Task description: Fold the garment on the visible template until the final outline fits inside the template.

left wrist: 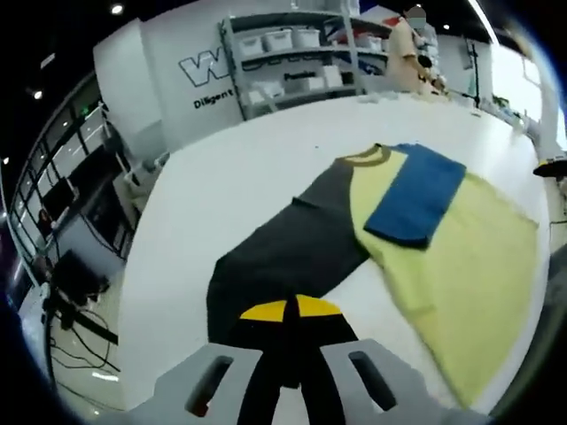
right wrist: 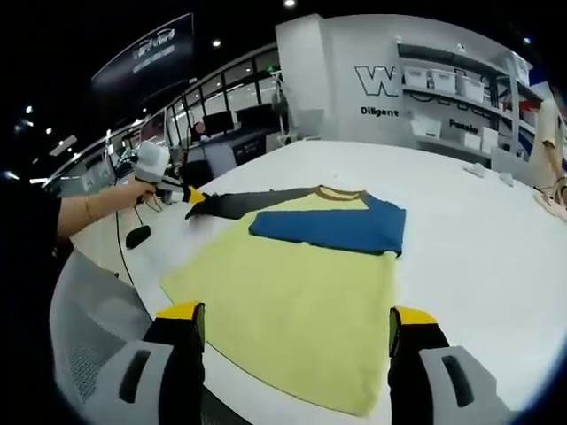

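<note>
The left gripper (left wrist: 291, 310) has its yellow-tipped fingers clenched on the cuff of the dark sleeve (left wrist: 292, 235), stretched out sideways from the garment (right wrist: 292, 310) lying flat on the white worktop (right wrist: 461, 230). The blue sleeve (right wrist: 332, 226) already lies folded across the chest. The right gripper (right wrist: 294, 328) hovers with fingers released above the hem. The dark sleeve should likely be carried across the chest, kept taut and laid flat without wrinkles.
</note>
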Action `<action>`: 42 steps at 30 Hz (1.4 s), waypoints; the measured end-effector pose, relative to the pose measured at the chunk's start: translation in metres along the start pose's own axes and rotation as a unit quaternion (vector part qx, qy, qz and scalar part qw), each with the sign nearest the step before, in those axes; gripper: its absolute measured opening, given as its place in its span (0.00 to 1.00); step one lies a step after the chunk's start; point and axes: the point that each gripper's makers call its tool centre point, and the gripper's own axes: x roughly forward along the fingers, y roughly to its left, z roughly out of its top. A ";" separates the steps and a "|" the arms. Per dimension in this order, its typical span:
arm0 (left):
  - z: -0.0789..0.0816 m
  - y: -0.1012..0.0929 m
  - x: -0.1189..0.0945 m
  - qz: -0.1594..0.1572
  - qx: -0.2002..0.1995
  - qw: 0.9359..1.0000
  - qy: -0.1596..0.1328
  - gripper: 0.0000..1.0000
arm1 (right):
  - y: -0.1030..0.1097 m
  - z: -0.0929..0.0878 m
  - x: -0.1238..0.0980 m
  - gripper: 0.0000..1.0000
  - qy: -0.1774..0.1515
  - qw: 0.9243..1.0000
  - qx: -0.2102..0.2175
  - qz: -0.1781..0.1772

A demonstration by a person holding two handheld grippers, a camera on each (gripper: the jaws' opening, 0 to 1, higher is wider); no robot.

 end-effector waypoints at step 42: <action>0.172 -0.117 0.024 -0.105 0.066 0.991 -0.057 0.00 | -0.008 -0.011 -0.006 0.95 0.024 0.999 -0.018 -0.022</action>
